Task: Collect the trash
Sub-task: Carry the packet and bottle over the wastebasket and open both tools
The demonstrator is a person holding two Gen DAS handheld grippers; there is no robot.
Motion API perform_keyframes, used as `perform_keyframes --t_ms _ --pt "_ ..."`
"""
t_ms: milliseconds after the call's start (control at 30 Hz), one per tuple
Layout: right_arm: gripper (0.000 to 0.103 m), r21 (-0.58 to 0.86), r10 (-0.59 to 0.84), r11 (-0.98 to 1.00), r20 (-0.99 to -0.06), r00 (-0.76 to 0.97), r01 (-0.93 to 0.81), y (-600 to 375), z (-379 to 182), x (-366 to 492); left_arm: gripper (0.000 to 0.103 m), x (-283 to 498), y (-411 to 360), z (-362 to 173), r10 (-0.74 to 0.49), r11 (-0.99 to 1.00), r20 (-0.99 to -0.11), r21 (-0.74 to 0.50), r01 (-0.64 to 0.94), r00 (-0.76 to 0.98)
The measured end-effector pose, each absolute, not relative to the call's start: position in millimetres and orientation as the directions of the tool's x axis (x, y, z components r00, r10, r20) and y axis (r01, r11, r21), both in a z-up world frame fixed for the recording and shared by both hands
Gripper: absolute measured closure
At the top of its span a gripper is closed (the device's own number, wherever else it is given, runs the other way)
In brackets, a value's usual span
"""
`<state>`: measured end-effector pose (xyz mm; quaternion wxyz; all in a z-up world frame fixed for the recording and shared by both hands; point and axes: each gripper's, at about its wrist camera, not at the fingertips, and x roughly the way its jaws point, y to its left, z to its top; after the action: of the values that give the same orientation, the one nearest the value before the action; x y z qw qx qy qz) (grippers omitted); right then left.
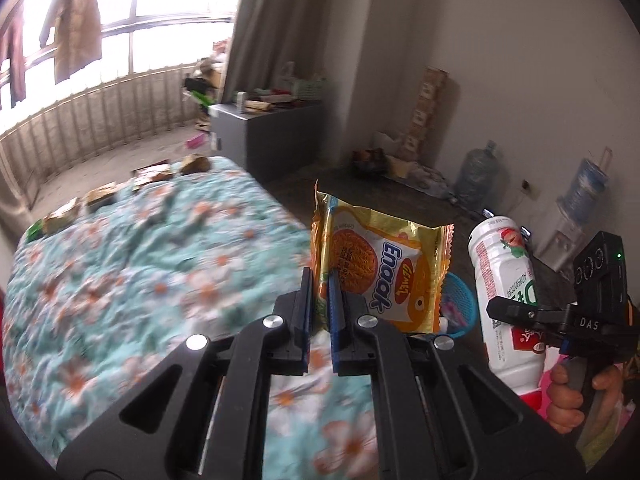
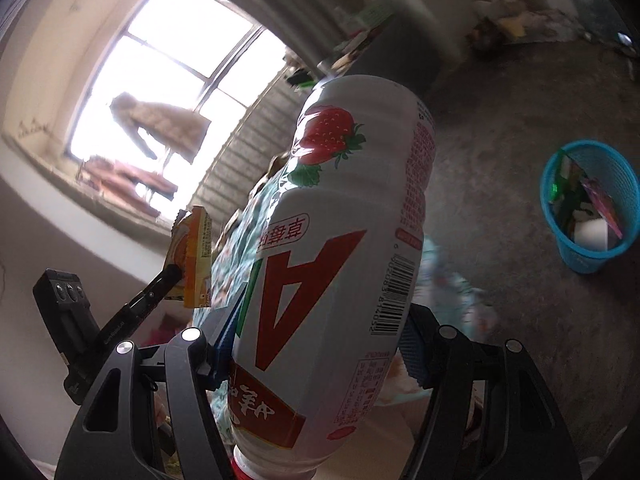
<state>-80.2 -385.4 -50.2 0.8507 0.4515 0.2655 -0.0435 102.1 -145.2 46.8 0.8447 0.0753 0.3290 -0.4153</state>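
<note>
The left gripper (image 1: 320,284), black plastic with blue ribbed pads, was clamped on the lower edge of a yellow noodle packet (image 1: 384,268), a flat, glossy foil pouch with crimped zigzag ends that stood upright above the fingers. The right gripper (image 2: 316,344) held a white plastic bottle (image 2: 340,240) across its wide body, jaws spread well apart and pads pressed on both sides; the bottle was smooth and rounded, printed with a strawberry and a large red letter, and it pointed cap-end toward the camera, base away. In the left wrist view, a hand (image 1: 576,396) gripped the handle of that right gripper at the far right edge.

Below the left gripper lay a bed (image 1: 132,280) covered in soft, rumpled turquoise cloth with orange and white flowers; its far edge ran along bare floor. Beyond the right gripper, a round blue mesh waste basket (image 2: 592,256) stood on the rough grey concrete floor (image 2: 500,140), holding wrappers and scraps, with open floor all round it. A grey cabinet (image 1: 264,132) and a pale wall closed the far side, and a bright railed window (image 1: 132,20) lay behind the bed.
</note>
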Motion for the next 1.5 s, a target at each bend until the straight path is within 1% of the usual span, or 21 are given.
perform_keyframes --t_ms 133,200,333,400,567,767,800,833,867,900,933,967,1033,1100,1167,1267,1333,1433,1500 --pt "0.038 0.783 0.091 0.499 -0.473 0.876 0.371 -428.6 -67.8 -114.0 0.098 91.2 -202.2 44.9 -0.67 0.573 -0.638 -0.12 0.811 0.379" --pt "0.038 0.791 0.031 0.453 -0.475 0.879 0.412 -452.0 -77.3 -137.4 0.098 83.0 -233.9 42.1 -0.677 0.53 -0.652 -0.109 0.841 0.342" --pt "0.038 0.787 -0.099 0.361 -0.501 0.86 0.5 -492.3 -99.7 -180.4 0.097 70.7 -314.4 21.6 -0.669 0.425 -0.707 -0.115 0.898 0.226" --pt "0.038 0.777 -0.149 0.287 -0.541 0.828 0.56 -510.8 -121.5 -199.5 0.097 69.6 -345.7 8.3 -0.656 0.393 -0.732 -0.126 0.911 0.182" --pt "0.038 0.769 -0.15 0.144 -0.606 0.781 0.623 -542.8 -174.2 -211.4 0.097 61.4 -435.6 -45.3 -0.585 0.311 -0.81 -0.166 0.936 0.051" --pt "0.038 0.786 -0.091 0.057 -0.61 0.787 0.616 -595.0 -220.9 -193.6 0.095 59.7 -517.9 -87.8 -0.506 0.29 -0.863 -0.171 0.942 -0.001" --pt "0.038 0.791 -0.078 0.046 -0.606 0.791 0.61 -606.5 -229.5 -189.8 0.083 60.8 -529.4 -92.8 -0.499 0.29 -0.867 -0.179 0.94 -0.011" --pt "0.037 0.797 -0.063 0.021 -0.602 0.796 0.604 -619.9 -241.9 -186.8 0.057 61.9 -542.9 -101.8 -0.477 0.283 -0.878 -0.189 0.94 -0.033" --pt "0.033 0.8 -0.048 -0.009 -0.6 0.799 0.6 -632.4 -257.3 -185.8 0.045 63.5 -553.2 -108.5 -0.451 0.289 -0.892 -0.178 0.941 -0.03" --pt "0.029 0.806 -0.023 -0.04 -0.592 0.806 0.591 -644.7 -275.7 -179.6 0.038 66.0 -562.6 -118.0 -0.425 0.31 -0.905 -0.145 0.94 0.0" --pt "0.026 0.803 0.006 -0.069 -0.592 0.806 0.591 -652.7 -293.2 -173.8 0.038 69.0 -565.7 -123.0 -0.414 0.318 -0.91 -0.131 0.939 0.013" --pt "0.026 0.767 0.035 -0.117 -0.632 0.774 0.631 -658.5 -315.0 -171.0 0.038 71.4 -567.6 -130.0 -0.394 0.331 -0.919 -0.12 0.936 0.022" --pt "0.027 0.71 0.051 -0.161 -0.688 0.724 0.686 -655.3 -332.2 -171.1 0.038 76.1 -560.7 -137.1 -0.373 0.363 -0.928 -0.134 0.922 0.012" --pt "0.027 0.724 0.027 -0.173 -0.674 0.738 0.668 -642.1 -337.8 -176.9 0.035 82.5 -546.6 -135.2 -0.39 0.378 -0.921 -0.161 0.912 -0.001" --pt "0.027 0.74 -0.006 -0.185 -0.659 0.752 0.646 -629.8 -338.8 -183.2 0.034 86.7 -535.9 -129.5 -0.403 0.378 -0.915 -0.145 0.914 0.021" --pt "0.027 0.741 -0.05 -0.195 -0.662 0.748 0.643 -622.0 -336.8 -192.7 0.034 88.7 -519.4 -112.2 -0.431 0.377 -0.901 -0.141 0.916 0.039" --pt "0.027 0.738 -0.073 -0.178 -0.669 0.74 0.65 -613.6 -327.9 -197.7 0.034 91.9 -504.0 -94.0 -0.463 0.375 -0.886 -0.162 0.913 0.033" --pt "0.027 0.732 -0.11 -0.115 -0.681 0.724 0.671 -602.8 -297.9 -198.4 0.033 90.6 -479.6 -63.3 -0.513 0.369 -0.857 -0.183 0.912 0.036" --pt "0.027 0.72 -0.135 -0.061 -0.692 0.709 0.691 -596.5 -275.3 -196.7 0.031 91.0 -453.5 -37.9 -0.56 0.368 -0.827 -0.191 0.91 0.053"
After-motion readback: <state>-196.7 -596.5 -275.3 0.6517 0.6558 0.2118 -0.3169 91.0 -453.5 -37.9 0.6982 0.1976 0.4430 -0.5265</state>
